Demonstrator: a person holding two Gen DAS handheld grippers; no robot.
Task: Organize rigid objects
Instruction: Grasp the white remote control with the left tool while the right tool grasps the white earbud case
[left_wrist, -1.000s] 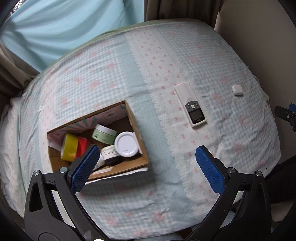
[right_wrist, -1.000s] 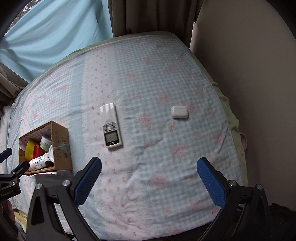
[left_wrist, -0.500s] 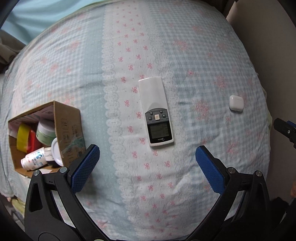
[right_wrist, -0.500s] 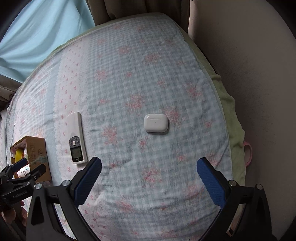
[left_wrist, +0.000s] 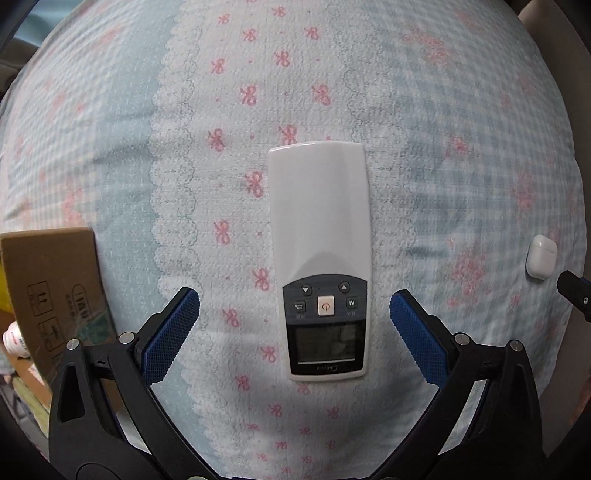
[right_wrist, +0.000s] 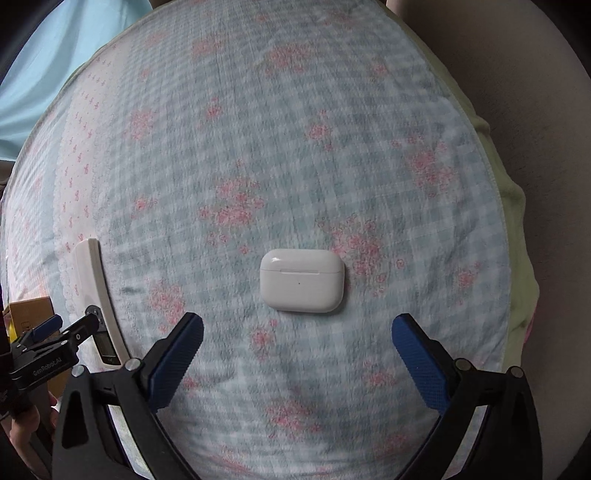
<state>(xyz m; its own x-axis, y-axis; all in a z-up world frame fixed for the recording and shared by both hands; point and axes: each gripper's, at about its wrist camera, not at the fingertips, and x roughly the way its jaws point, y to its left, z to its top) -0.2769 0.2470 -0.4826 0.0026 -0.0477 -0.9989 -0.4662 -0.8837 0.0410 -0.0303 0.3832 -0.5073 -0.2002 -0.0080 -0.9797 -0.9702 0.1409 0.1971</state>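
Note:
A white remote control (left_wrist: 319, 258) with a dark button panel and screen lies on the checked bedspread, its screen end between the fingers of my open left gripper (left_wrist: 294, 325), which hovers just above it. A white earbuds case (right_wrist: 302, 280) lies on the bedspread just ahead of my open right gripper (right_wrist: 297, 347). The case also shows at the right edge of the left wrist view (left_wrist: 540, 256). The remote shows at the left in the right wrist view (right_wrist: 96, 295), with the left gripper's fingers (right_wrist: 48, 325) over it.
A cardboard box (left_wrist: 55, 291) stands left of the remote, with a white bottle (left_wrist: 13, 339) showing in it. The bed's right edge with a green sheet (right_wrist: 513, 229) runs along a beige wall. A light blue curtain (right_wrist: 48, 48) hangs at the far left.
Both grippers have come down and forward. The left one moved from over the box to straddle the remote's screen end. The right one closed in on the earbuds case.

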